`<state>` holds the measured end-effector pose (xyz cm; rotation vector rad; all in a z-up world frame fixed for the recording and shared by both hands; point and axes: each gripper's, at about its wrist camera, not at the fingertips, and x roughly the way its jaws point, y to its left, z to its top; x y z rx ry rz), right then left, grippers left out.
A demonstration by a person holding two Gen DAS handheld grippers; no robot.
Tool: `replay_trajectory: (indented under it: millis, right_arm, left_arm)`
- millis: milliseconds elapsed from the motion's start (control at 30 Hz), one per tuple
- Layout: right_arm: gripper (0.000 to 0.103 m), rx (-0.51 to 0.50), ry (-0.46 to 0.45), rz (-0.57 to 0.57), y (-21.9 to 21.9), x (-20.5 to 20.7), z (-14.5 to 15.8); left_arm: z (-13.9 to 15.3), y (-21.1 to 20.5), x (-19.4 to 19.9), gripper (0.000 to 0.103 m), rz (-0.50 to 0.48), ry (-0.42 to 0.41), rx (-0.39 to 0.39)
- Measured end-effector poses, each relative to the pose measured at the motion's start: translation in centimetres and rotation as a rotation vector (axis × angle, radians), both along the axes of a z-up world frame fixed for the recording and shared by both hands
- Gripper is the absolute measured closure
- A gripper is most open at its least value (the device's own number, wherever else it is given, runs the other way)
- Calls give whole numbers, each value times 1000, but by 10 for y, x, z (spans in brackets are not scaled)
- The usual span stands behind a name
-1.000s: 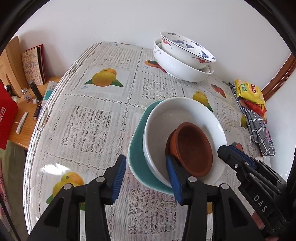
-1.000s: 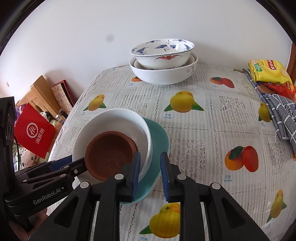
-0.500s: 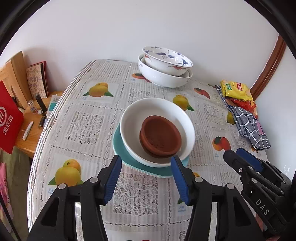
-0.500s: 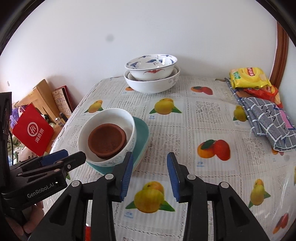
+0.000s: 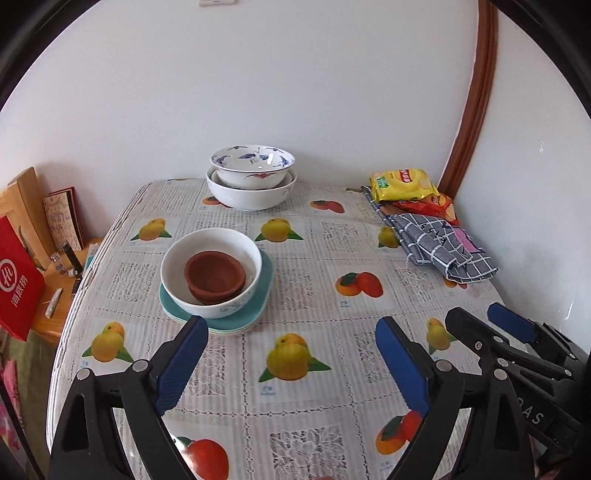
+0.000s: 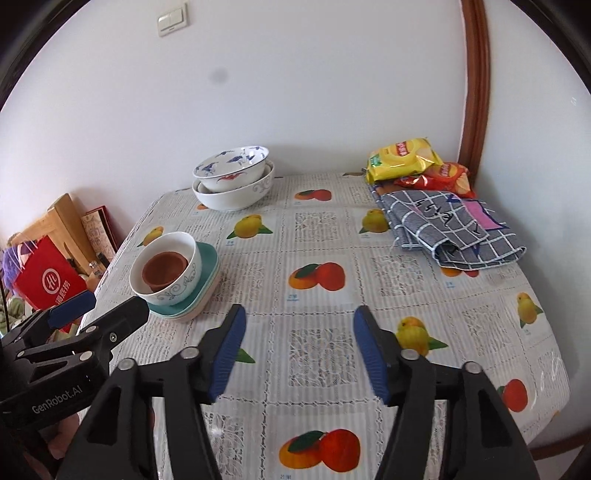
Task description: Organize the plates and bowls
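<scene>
Bowls and plates stand in two stacks on the table [image 5: 295,258], which is covered with a glossy plastic cloth printed with lace squares and fruit. At the far edge, by the white wall, a blue-patterned bowl [image 5: 252,164] sits tilted inside a large white bowl [image 5: 251,194]. On the left side of the table, a matte brown clay bowl [image 5: 215,275] sits inside a smooth white bowl [image 5: 210,271], which rests on a stack of teal plates [image 5: 255,306] with rounded corners.

A folded grey checked cloth [image 6: 452,230] and crinkled snack bags [image 6: 404,158] lie at the far right corner.

View differences:
- The right wrist view shows a wall switch [image 6: 171,18] and the grey scroll pattern on the outside of the white bowl.
- The left wrist view shows a wooden side table [image 5: 44,306] carrying small items beside a red bag [image 5: 16,284].

The left gripper [image 5: 288,354] is spread wide, its jaws having just been opening, with nothing between the ribbed blue pads. The right gripper [image 6: 297,347] is also spread, its jaws having just been opening, with nothing between them. Both hang above the near part of the table, apart from the plate stack.
</scene>
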<state>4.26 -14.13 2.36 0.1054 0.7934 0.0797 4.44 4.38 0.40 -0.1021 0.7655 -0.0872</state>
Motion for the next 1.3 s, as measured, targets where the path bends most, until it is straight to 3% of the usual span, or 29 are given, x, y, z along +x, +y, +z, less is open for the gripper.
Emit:
replay_trajectory:
  millis: [133,200,400,533,1300]
  right_arm:
    - [10,16,-47,-58,-26,-25,15]
    - [7,24,-53,-62,-36,-34,20]
    - [7,-47,-68,-57,-39,-54,28]
    - [7,-43,-70,-52,-40,-63,29]
    - [7,-36,-66,-64,-44,-73,22]
  left_arm:
    - [11,-21,-19,4,-12,-34,43]
    - [16,-26,-26,4,-22,-37,38]
    - [26,-36,-45,2,8,-74,60]
    - [28,-33,-49,2,28,-62,15]
    - [23,-46,-57,2,9,-51,62]
